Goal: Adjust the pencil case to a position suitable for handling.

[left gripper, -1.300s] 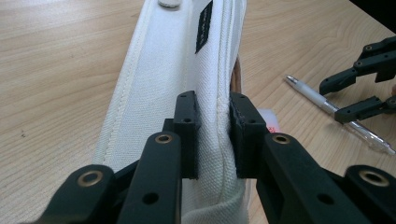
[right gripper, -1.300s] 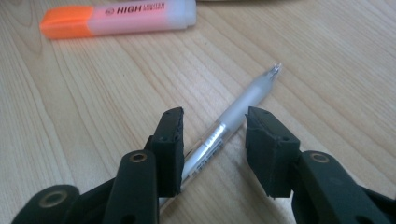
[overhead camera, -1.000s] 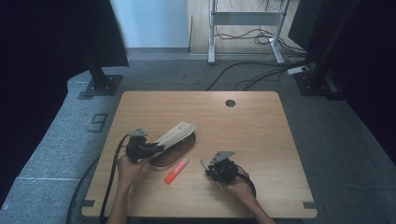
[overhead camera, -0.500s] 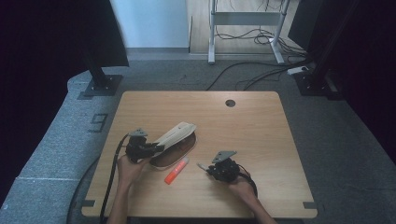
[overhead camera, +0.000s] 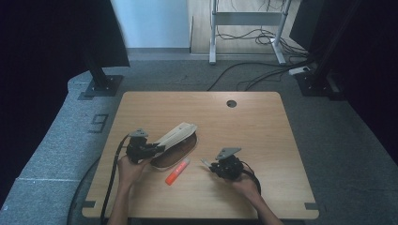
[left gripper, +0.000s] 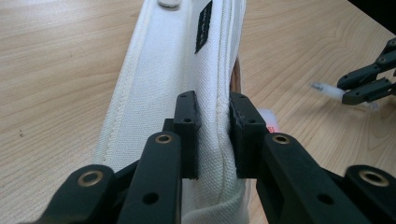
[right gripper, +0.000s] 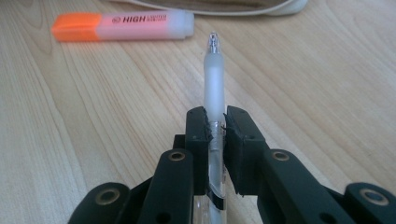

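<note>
Closest to the person, the right gripper (overhead camera: pixel 217 167) is sitting low over the near part of the table (overhead camera: pixel 263 122), and its jaws are pinching a clear pen (right gripper: pixel 213 93) between the pads. In the right gripper view the pen's frosted barrel is sticking straight out past the fingertips (right gripper: pixel 198 122), tip pointing away toward the orange highlighter (right gripper: pixel 122 25). The jaws have just been closing those last few notches, and the pen is sitting squarely between them.

The highlighter (overhead camera: pixel 177 171) is lying flat on the wood, between the two hands and just beside the pouch's near edge.

Over on the left, the left gripper (overhead camera: pixel 155 149) is clamping the cream fabric pencil pouch (overhead camera: pixel 176 136). In the left gripper view the jaws are standing narrow, pads biting on a raised fold of the canvas along the seam (left gripper: pixel 215 70). The pouch is stretching away from the gripper toward the table's middle, its dark opening facing the highlighter.
</note>
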`<action>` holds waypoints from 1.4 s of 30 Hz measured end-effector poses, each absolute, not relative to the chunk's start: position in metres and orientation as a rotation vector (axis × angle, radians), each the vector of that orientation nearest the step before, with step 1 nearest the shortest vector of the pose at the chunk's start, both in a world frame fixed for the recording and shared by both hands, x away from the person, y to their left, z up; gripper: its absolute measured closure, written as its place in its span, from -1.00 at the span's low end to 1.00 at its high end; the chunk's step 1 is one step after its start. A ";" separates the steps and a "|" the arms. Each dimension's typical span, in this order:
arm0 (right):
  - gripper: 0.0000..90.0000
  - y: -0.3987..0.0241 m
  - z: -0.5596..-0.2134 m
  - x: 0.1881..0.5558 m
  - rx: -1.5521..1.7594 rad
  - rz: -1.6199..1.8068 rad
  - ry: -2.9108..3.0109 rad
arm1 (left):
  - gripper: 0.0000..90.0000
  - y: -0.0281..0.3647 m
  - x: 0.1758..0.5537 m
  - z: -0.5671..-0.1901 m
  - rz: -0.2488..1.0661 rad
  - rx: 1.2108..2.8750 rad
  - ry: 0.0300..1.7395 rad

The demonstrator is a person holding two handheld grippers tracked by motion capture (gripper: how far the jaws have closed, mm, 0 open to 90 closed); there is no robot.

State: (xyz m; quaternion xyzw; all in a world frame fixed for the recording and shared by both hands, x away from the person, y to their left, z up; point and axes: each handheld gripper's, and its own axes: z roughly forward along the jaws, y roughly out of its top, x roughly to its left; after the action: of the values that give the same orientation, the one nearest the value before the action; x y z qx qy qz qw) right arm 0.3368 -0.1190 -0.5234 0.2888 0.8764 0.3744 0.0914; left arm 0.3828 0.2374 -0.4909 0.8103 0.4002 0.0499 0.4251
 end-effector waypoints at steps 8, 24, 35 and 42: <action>0.73 -0.119 -0.514 0.342 0.844 1.121 2.594 | 0.67 0.237 0.383 -0.491 0.123 2.027 1.000; 0.74 -0.100 -0.498 0.352 0.784 1.109 2.602 | 0.67 0.237 0.383 -0.491 0.125 2.030 0.998; 0.74 -0.086 -0.489 0.359 0.751 1.090 2.617 | 0.68 0.238 0.382 -0.490 0.126 2.028 0.999; 0.74 -0.074 -0.484 0.368 0.728 1.075 2.642 | 0.68 0.238 0.382 -0.490 0.129 2.021 1.004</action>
State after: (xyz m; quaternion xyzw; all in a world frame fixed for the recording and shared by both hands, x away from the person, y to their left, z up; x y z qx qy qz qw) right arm 0.3675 -0.0741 -0.4839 0.2461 0.8931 0.3635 0.0986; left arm 0.3823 0.2379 -0.4897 0.8087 0.4018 0.0516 0.4266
